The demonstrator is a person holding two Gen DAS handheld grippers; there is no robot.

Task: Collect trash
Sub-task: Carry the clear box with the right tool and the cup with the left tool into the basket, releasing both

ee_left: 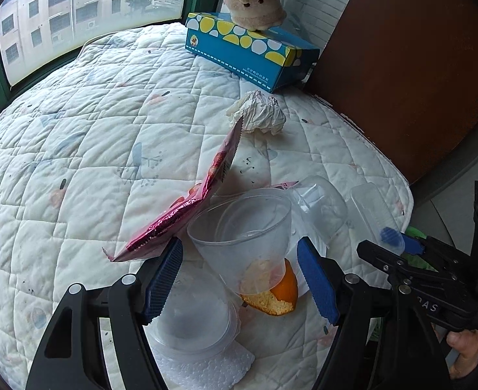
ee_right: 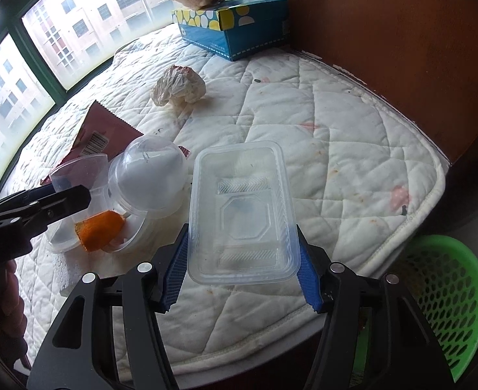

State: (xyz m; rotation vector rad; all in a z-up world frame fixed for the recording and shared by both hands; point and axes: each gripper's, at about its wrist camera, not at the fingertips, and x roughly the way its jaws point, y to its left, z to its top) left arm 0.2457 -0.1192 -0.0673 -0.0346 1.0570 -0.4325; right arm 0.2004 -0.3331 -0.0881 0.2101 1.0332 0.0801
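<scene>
The right tool [ee_right: 240, 271] has its blue pads pressed on the two long sides of a clear rectangular plastic tray [ee_right: 240, 214], so it's holding it, long axis pointing straight away from the tool, lifted off the quilted bench [ee_right: 352, 149]. The green basket [ee_right: 446, 308] sits down past the near right corner of the bench, lower than the tray and to its right (so my guess is the next move is just a swing right and down, then let go). That basket is clearly nearer the right hand than the left.

The left tool [ee_left: 240, 279] is spread wide, pads either side of a tipped-over clear cup [ee_left: 242, 237] but not squeezing it as far as I can tell. Right by it there's an orange peel [ee_left: 278, 292], a dome lid [ee_right: 151, 175] and a pink snack wrapper [ee_left: 187, 208]. A crumpled paper ball [ee_left: 260, 113] lies further off, near the blue tissue box [ee_left: 248, 52].
</scene>
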